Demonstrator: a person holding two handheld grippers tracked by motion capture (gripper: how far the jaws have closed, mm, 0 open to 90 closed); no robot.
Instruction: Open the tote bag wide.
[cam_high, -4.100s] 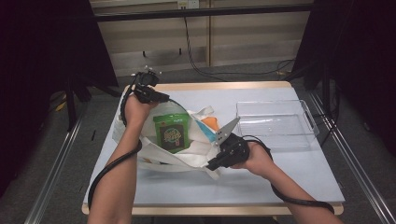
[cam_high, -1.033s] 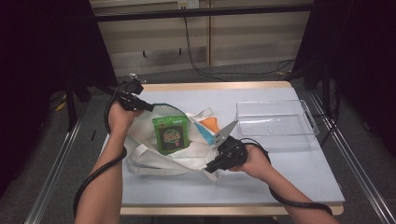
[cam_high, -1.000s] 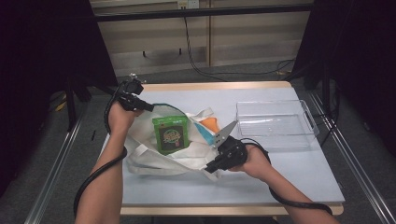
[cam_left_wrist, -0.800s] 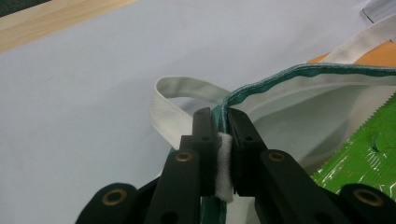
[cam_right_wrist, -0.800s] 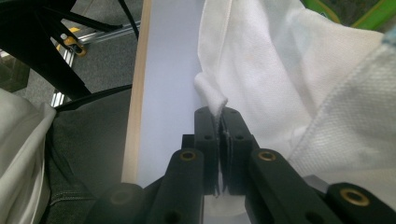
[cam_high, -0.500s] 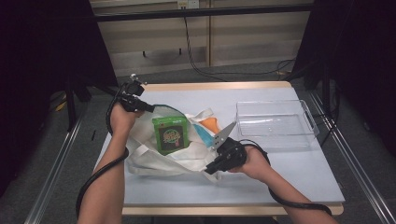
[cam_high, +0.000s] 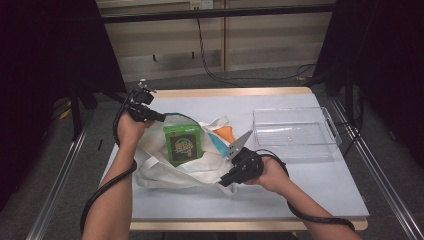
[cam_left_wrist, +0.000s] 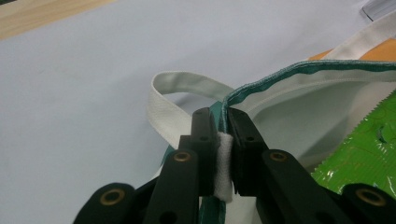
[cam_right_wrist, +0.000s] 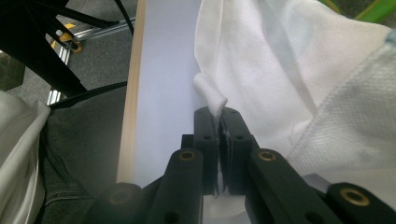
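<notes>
Bag (cam_high: 165, 167) between left gripper (cam_high: 150, 116) and right gripper (cam_high: 226, 180), box (cam_high: 183, 144) in bag, tray (cam_high: 295, 132) beyond right gripper, all on table (cam_high: 320, 190)

Clear plastic tray (cam_high: 296, 131) on pale blue table (cam_high: 310, 190), black cables on floor (cam_high: 220, 75)

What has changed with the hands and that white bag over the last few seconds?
The left gripper, clamped on the white bag's rim, moved out toward the table's far-left corner, stretching the mouth open. The right gripper stayed pinching the near edge. The green packet stayed in the bag, and the clear tray stayed put.
</notes>
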